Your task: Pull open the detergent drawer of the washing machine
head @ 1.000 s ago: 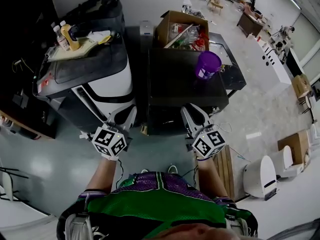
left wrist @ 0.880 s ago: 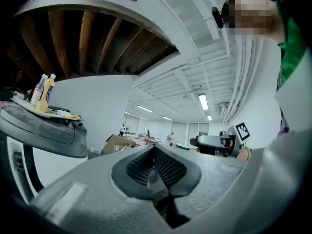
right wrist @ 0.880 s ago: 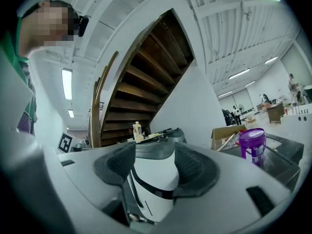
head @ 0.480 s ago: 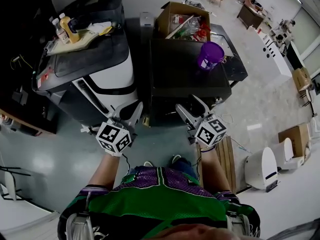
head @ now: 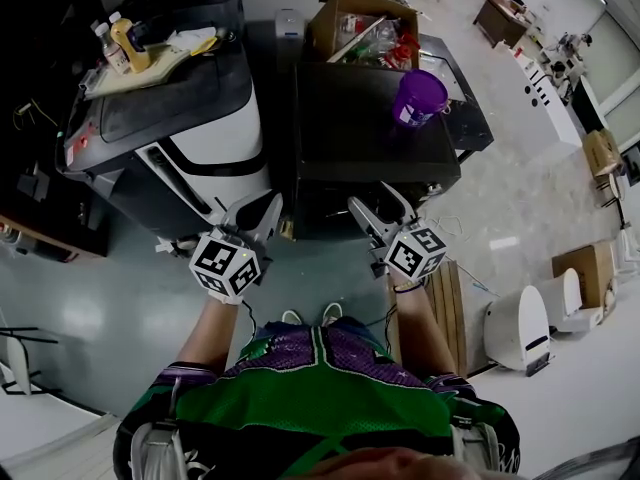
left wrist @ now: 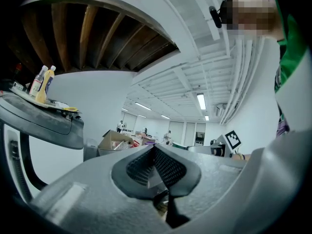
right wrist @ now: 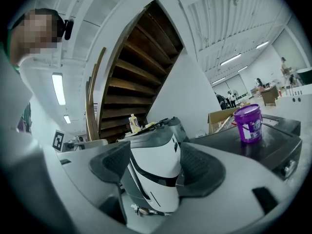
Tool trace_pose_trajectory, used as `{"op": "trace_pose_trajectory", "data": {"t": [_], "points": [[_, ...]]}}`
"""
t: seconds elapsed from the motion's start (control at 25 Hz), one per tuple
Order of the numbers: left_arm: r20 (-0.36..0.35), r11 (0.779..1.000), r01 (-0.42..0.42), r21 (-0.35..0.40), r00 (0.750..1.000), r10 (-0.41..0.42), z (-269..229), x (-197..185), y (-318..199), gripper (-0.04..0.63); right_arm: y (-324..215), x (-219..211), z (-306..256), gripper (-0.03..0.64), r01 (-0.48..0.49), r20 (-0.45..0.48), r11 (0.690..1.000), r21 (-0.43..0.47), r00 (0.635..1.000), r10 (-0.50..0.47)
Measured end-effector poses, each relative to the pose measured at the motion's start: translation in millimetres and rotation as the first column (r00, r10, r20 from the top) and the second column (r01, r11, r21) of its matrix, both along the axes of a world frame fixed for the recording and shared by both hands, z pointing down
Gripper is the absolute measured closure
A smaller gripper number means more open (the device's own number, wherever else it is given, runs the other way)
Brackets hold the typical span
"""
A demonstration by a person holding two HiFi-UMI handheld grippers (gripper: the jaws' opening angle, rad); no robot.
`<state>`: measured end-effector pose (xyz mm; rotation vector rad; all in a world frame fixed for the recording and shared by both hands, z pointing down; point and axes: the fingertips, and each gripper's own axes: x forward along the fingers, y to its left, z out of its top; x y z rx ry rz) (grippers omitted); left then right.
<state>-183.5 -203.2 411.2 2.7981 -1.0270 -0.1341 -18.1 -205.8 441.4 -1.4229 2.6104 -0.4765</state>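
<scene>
Now my left tongs (head: 260, 210) sit pinched shut on nothing, while my right tongs (head: 374, 204), having just opened, gape empty near the dark machine (head: 350, 138).

Head view steeply down, gripper views level

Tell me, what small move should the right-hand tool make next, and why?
Probably ease the right gripper forward toward the dark machine in front of it. Its jaws have just been opening and stand apart with nothing held, short of the machine; the left gripper has its jaws together. The drawer itself isn't visible, so this is a guess.
</scene>
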Motion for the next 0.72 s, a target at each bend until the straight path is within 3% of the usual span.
{"op": "trace_pose_trajectory", "data": {"t": [0.24,0.44,0.72], "points": [[0.013,1.000,-0.018,0.024,1.000,0.018,-7.7,9.4,2.3,0.578,-5.0,14.1,29.3,0.310,-0.023,0.021,0.998,-0.056,0.999,0.024],[0.028,0.999,-0.022,0.024,0.999,0.022,-0.8,15.5,-1.9,0.578,-9.8,16.0,69.9,0.310,0.014,0.026,0.992,-0.129,1.000,-0.011],[0.033,1.000,0.009,0.006,0.999,-0.009,9.6,30.1,-7.3,0.578,-26.7,28.7,134.4,0.310,0.062,0.129,0.970,-0.236,0.991,-0.032]]}}
